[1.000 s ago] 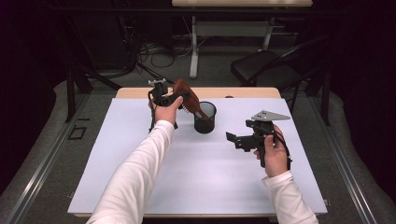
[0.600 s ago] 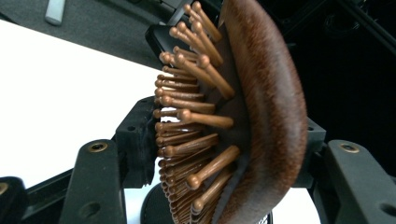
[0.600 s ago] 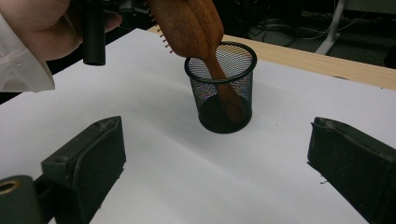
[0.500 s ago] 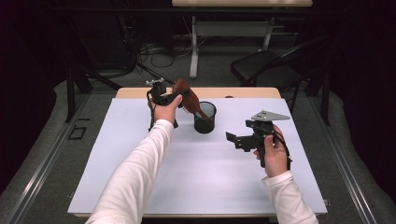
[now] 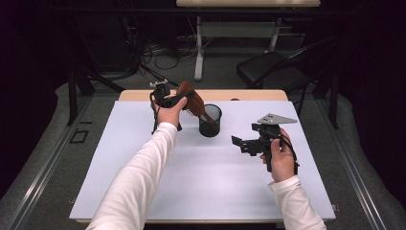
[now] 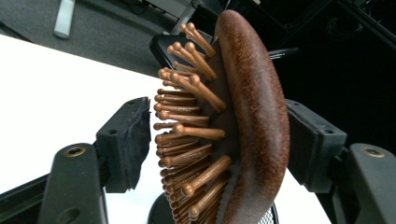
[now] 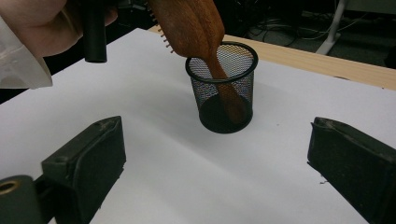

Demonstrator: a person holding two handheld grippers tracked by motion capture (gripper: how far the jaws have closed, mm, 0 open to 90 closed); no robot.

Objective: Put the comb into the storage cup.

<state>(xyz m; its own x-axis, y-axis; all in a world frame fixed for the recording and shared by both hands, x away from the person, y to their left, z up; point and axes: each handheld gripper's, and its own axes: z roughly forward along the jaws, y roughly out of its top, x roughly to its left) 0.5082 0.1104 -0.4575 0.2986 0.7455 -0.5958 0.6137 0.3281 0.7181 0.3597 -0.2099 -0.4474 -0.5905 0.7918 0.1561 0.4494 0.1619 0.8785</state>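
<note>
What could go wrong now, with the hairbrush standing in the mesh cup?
1. The left gripper has just been opening its jaws around the hairbrush; the brush leans on the rim of the mesh cup and may tip it over.
2. Pulling away, a jaw could catch the bristles and drag the brush out.

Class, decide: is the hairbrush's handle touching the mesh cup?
Touching. The right gripper view shows the hairbrush handle leaning on the rim and reaching the bottom of the mesh cup.
</note>
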